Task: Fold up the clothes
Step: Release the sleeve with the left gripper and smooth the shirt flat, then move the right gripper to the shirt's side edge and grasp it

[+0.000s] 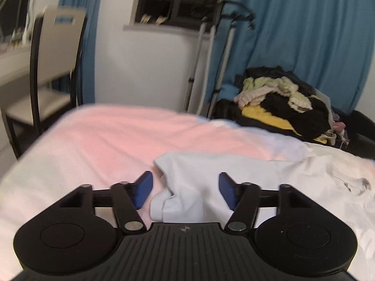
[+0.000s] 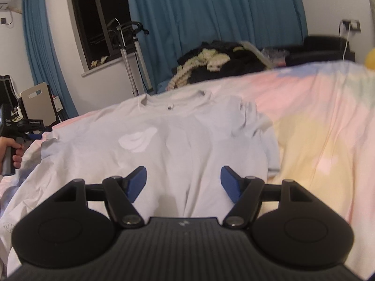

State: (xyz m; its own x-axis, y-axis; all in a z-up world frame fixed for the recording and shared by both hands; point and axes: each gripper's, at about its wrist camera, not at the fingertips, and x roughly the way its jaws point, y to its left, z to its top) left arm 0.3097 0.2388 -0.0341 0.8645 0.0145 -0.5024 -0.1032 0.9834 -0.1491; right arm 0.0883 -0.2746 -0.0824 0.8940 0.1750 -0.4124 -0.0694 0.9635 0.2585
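Left wrist view: my left gripper (image 1: 185,190) hangs with its blue pads (image 1: 144,193) spread apart and nothing pinched; one crumpled sleeve of the pale grey short-sleeved cotton T-shirt (image 1: 187,187) lies on the bed below the gap, untouched by either pad. That garment spreads away to the right across the pink, white and pale-blue fleecy bedspread (image 1: 105,138). Beyond the far edge of the bed sits a heap of black, yellow and cream clothes (image 1: 281,98), piled on something dark that I cannot make out. Blue curtains (image 1: 293,35) hang behind it, with a metal stand (image 1: 211,53) just beside them, under a dark window (image 1: 178,0). A beige chair with a black frame (image 1: 56,53) stands off to the left, blurred.

Right wrist view: my right gripper (image 2: 184,185) is likewise released, pads wide and empty, poised over the lower part of the T-shirt. The shirt lies flat, collar toward the far side, with a faint white print on the chest; its right sleeve is rumpled. At the left edge, a hand (image 2: 9,154) grips the handle of my left gripper near the shirt's other sleeve. The clothes heap rises behind the bedspread, and a yellow rounded object (image 2: 370,58), mostly cut off, shows at the right edge.
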